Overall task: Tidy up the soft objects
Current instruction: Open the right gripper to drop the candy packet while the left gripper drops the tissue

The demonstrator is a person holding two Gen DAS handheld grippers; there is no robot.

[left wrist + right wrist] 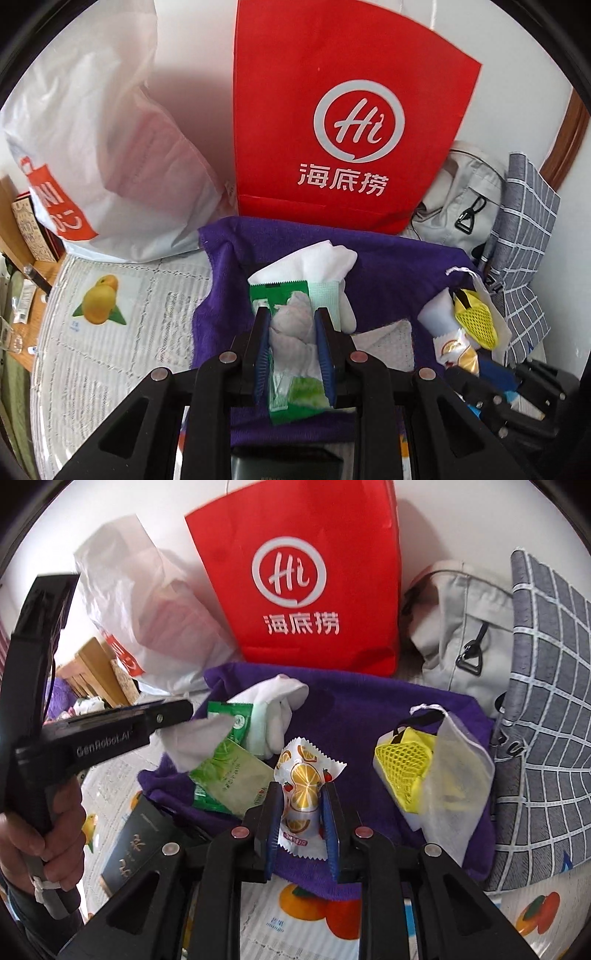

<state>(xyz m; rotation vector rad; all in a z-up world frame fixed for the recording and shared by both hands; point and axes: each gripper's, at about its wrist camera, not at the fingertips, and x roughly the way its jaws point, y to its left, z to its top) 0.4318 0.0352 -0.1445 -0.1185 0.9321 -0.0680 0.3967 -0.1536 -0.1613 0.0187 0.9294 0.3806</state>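
Note:
My left gripper (292, 314) is shut on a crumpled white tissue (291, 332), held over a green wipes packet (299, 398) on the purple towel (391, 269). In the right wrist view that left gripper (177, 710) reaches in from the left with the tissue (199, 738) hanging from its tip. My right gripper (302, 788) is shut on an orange-print sachet (301, 775), upright above the towel (369, 709). White gloves (280, 698) lie behind the green packets (229, 779). A yellow mesh item (402, 764) sticks out of a translucent drawstring pouch (458, 775) on the right.
A red paper bag (303, 572) stands behind the towel, with a white plastic bag (147, 602) to its left and a grey fabric bag (454, 627) and a checked grey cloth (546, 701) to its right. A dark box (136, 842) lies at the towel's near left corner.

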